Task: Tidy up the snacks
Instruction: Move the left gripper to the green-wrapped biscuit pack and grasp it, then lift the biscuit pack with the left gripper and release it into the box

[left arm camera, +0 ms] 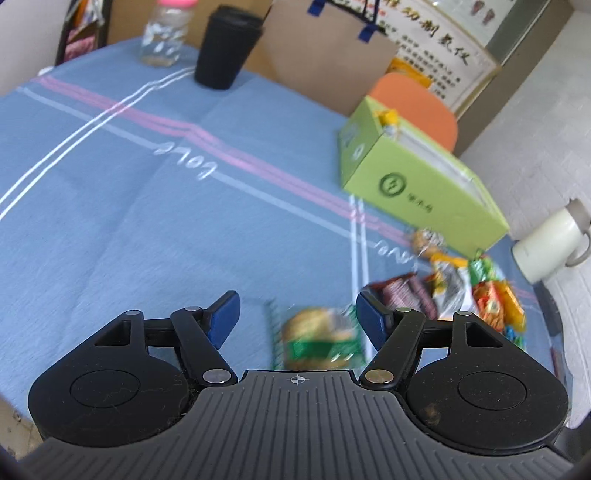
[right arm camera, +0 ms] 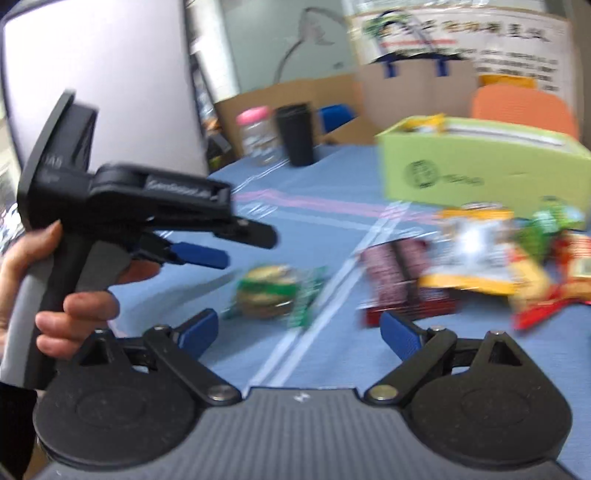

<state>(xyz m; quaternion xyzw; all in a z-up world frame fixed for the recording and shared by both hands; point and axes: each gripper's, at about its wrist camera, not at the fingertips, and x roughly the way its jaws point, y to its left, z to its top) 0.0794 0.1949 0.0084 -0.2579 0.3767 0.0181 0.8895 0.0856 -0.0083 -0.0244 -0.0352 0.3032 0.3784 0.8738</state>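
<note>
a: how do the left tongs (left arm camera: 297, 319) stand?
b: jaws spread apart, nothing gripped. a green burger-print snack packet (left arm camera: 317, 339) lies on the blue tabletop (left arm camera: 147, 206) under the gap between the blue pads (left arm camera: 221, 317), and no pad presses on it.

a: and the right tongs (right arm camera: 299, 332)?
b: wide open and empty. in the right wrist view the same packet (right arm camera: 273, 291) sits at about 11 o'clock from them, just beyond the tips. a person's hand (right arm camera: 55, 295) holds the other tool's grey handle at 9 o'clock.

a: where are the other snacks?
b: a heap of snack packets (right arm camera: 480, 266) lies at 2 o'clock from the right tongs, blurred. a dark red packet (right arm camera: 402, 280) is at its near edge. behind the heap, at 1 o'clock, stands a green box (right arm camera: 461, 170), open at the top with something yellow showing inside.

a: anything further back?
b: a black cup (left arm camera: 225, 48) and a pink-lidded jar (left arm camera: 164, 33) at 11 o'clock in the left wrist view, near the tabletop's far edge, and a white mug (left arm camera: 550, 243) at 3 o'clock.
</note>
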